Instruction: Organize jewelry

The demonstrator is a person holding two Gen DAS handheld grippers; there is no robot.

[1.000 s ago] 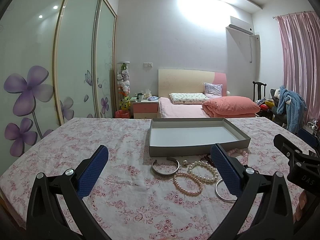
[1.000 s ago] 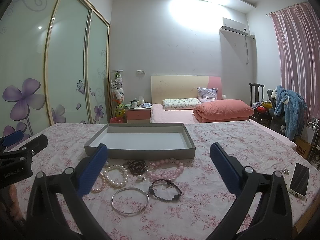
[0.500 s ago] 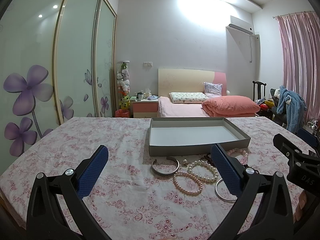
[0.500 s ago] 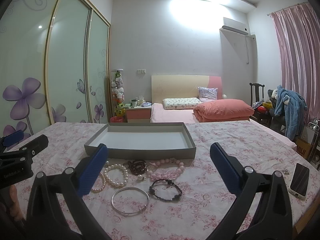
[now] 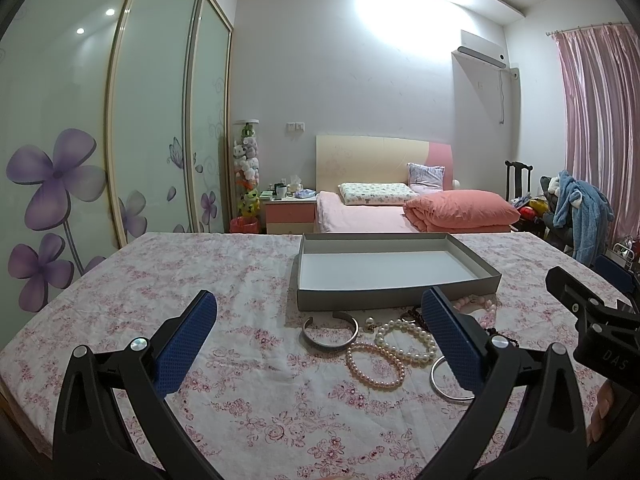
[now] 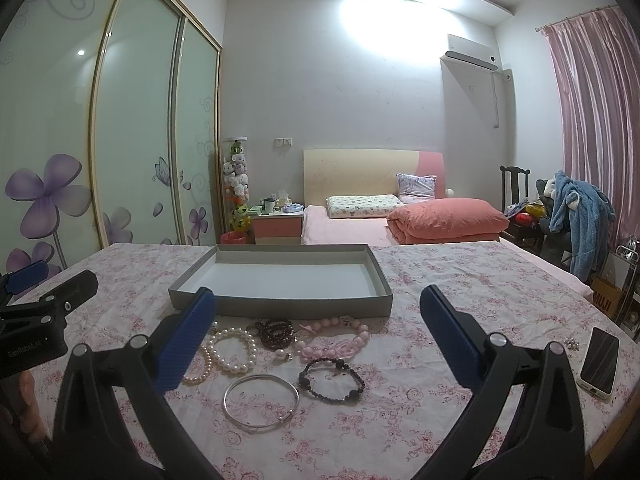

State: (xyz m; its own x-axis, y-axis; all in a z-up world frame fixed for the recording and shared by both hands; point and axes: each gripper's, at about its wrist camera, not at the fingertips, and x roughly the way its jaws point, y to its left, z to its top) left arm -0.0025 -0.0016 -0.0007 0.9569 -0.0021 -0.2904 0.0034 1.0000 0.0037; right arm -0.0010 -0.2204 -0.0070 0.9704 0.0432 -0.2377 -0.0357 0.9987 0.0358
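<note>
An empty grey tray point(image 5: 396, 296) point(image 6: 280, 306) sits on the floral tablecloth. Jewelry lies in front of it: a silver cuff point(image 5: 330, 332), white pearl bracelets point(image 5: 404, 340) point(image 6: 234, 348), a pink pearl strand point(image 5: 374, 364), a silver bangle point(image 6: 261, 402) point(image 5: 444, 380), a black bead bracelet point(image 6: 331, 380), a dark red bead bracelet point(image 6: 274, 332) and a pink bead bracelet point(image 6: 334, 340). My left gripper point(image 5: 320, 332) is open and empty, above the near table. My right gripper point(image 6: 318, 330) is open and empty, above the jewelry.
A phone point(image 6: 600, 362) lies near the table's right edge, with small earrings point(image 6: 573, 343) beside it. A bed point(image 6: 400, 220), a nightstand point(image 6: 276, 228) and sliding wardrobe doors point(image 6: 132, 140) stand behind the table.
</note>
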